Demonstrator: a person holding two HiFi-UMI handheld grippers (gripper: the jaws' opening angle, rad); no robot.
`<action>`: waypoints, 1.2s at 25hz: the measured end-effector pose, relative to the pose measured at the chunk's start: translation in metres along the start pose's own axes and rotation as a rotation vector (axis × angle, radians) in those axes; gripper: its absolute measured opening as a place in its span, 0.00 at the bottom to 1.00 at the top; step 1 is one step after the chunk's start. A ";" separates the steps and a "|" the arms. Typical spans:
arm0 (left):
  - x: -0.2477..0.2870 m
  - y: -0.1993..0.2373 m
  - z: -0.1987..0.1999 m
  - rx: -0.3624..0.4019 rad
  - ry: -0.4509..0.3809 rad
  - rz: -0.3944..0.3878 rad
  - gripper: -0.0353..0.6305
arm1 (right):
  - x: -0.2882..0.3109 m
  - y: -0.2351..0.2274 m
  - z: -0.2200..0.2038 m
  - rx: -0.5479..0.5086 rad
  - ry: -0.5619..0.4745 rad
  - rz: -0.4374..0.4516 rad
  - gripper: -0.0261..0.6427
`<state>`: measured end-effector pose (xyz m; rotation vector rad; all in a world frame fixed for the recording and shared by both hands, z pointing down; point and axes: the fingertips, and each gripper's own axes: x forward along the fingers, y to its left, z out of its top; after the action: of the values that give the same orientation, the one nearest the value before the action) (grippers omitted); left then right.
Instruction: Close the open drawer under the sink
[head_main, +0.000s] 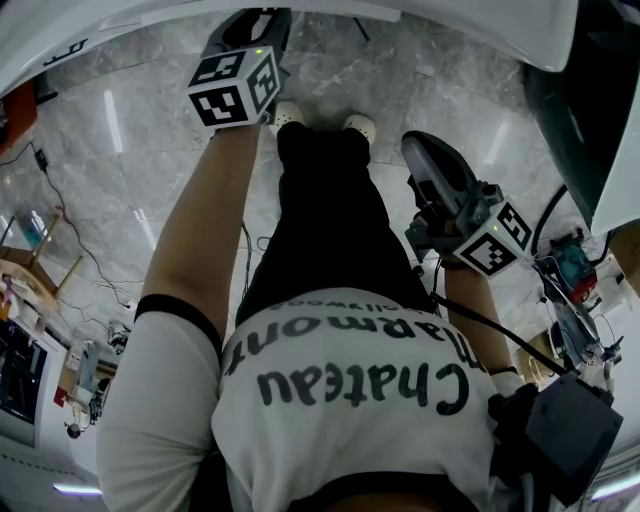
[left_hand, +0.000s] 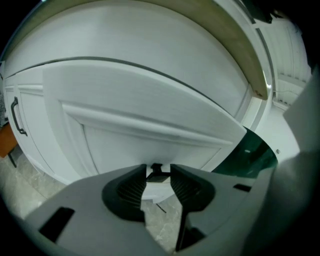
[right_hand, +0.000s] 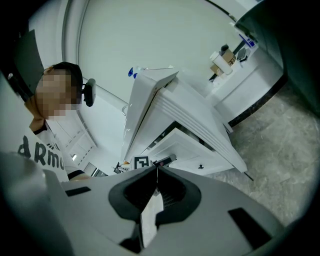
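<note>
**Head view.** The left tongs (head_main: 256, 24) are held out at arm's length, tips close under the white cabinet edge (head_main: 420, 15), above a grey marble floor (head_main: 120, 130). The right tongs (head_main: 421, 152) hang nearer the body, well apart from the cabinet. The drawer cannot be made out here.

**Left gripper view.** The jaws stand a narrow gap apart, and a small dark knob (left_hand: 159, 171) fills that gap. I judge it pinched, though contact on both pads is not certain. Ahead of and above the tips is a white panelled front (left_hand: 150, 105), taken to be the drawer's face.

**Right gripper view.** The jaws are together with nothing between them. Beyond the tips, the open white drawer (right_hand: 186, 144) stands pulled out of its cabinet, with the left tongs at its left side.

**Handling.** The drawer appears to be a rigid, smooth painted box, probably on runners, that should slide under a steady push. The knob is small and offers poor purchase. A flat press mid-front looks safer against skewing, and easing off near the end would avoid a slam.
</note>
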<state>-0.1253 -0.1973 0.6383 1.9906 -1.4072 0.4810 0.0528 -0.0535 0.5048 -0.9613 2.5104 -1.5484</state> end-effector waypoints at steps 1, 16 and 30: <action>0.001 0.000 0.002 -0.002 -0.001 0.001 0.27 | 0.000 -0.001 0.000 0.003 -0.002 -0.001 0.06; 0.021 0.005 0.021 -0.014 -0.024 -0.020 0.27 | 0.000 -0.002 -0.001 0.007 0.000 -0.017 0.06; 0.040 0.007 0.018 -0.016 0.050 -0.004 0.27 | -0.005 -0.005 0.003 0.021 -0.043 -0.030 0.06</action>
<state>-0.1192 -0.2387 0.6522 1.9551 -1.3719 0.5129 0.0600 -0.0549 0.5060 -1.0222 2.4577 -1.5418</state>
